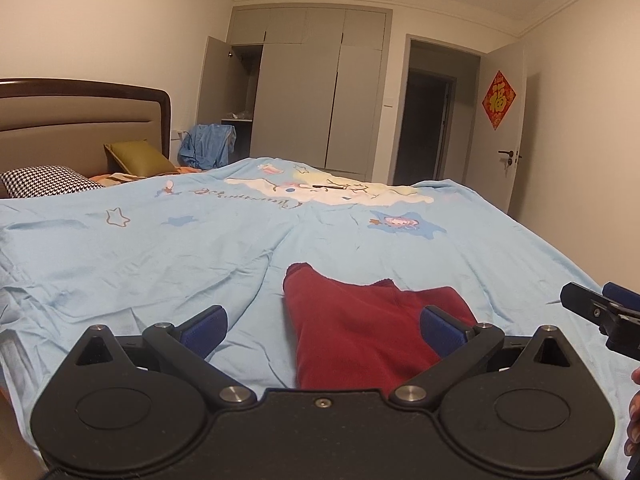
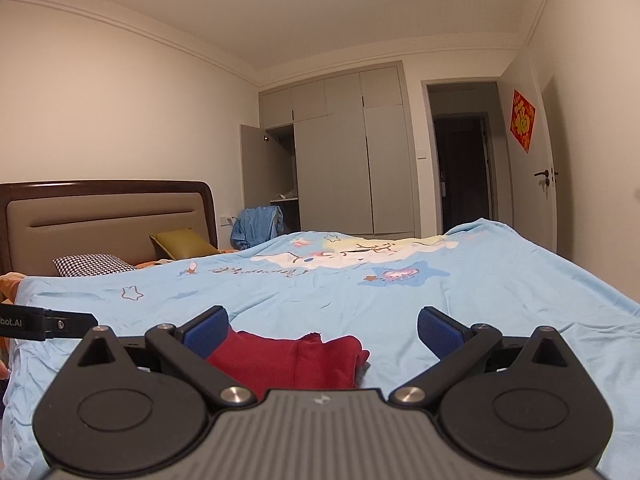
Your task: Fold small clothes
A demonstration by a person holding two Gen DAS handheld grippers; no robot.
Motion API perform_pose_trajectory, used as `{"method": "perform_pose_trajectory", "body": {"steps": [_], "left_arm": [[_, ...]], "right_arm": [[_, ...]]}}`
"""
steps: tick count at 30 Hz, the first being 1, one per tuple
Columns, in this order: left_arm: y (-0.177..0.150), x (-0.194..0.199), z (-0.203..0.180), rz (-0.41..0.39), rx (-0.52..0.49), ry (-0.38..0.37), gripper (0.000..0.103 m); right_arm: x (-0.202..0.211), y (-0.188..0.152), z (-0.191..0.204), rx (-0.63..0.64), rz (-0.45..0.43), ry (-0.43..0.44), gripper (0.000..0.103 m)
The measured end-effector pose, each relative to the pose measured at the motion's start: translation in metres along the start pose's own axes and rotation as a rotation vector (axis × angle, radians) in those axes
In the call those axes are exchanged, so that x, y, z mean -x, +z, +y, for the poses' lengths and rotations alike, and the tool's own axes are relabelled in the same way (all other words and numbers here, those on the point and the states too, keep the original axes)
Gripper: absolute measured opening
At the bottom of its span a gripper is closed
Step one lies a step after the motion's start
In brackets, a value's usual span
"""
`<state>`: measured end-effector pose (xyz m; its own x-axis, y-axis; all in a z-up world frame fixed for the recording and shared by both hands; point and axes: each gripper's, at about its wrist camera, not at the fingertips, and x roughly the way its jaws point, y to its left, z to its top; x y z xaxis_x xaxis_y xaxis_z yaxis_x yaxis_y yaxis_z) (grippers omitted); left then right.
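Note:
A small dark red garment lies flat on the light blue bedspread, close to the bed's near edge. My left gripper hovers just above its near part, open wide, with nothing between the blue pads. In the right wrist view the same red garment sits low and left of centre. My right gripper is open too, its left pad over the garment's left edge. The right gripper also shows at the right edge of the left wrist view, and the left gripper's body at the left edge of the right one.
A padded headboard with a checked pillow and an olive cushion stands at the far left. Grey wardrobes, one door open, line the back wall. Blue clothing hangs beyond the bed. A doorway is at the back right.

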<state>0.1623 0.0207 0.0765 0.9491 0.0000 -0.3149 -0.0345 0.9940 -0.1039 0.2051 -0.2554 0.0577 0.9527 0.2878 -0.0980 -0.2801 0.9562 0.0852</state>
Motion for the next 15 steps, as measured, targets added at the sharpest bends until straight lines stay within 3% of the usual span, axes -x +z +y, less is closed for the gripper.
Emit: {"method": "perform_pose_trajectory", "body": {"steps": [15], "left_arm": [[-0.029, 0.040, 0.002, -0.041, 0.007, 0.025, 0.102]], "right_arm": [[0.039, -0.019, 0.017, 0.023, -0.029, -0.028, 0.103]]}}
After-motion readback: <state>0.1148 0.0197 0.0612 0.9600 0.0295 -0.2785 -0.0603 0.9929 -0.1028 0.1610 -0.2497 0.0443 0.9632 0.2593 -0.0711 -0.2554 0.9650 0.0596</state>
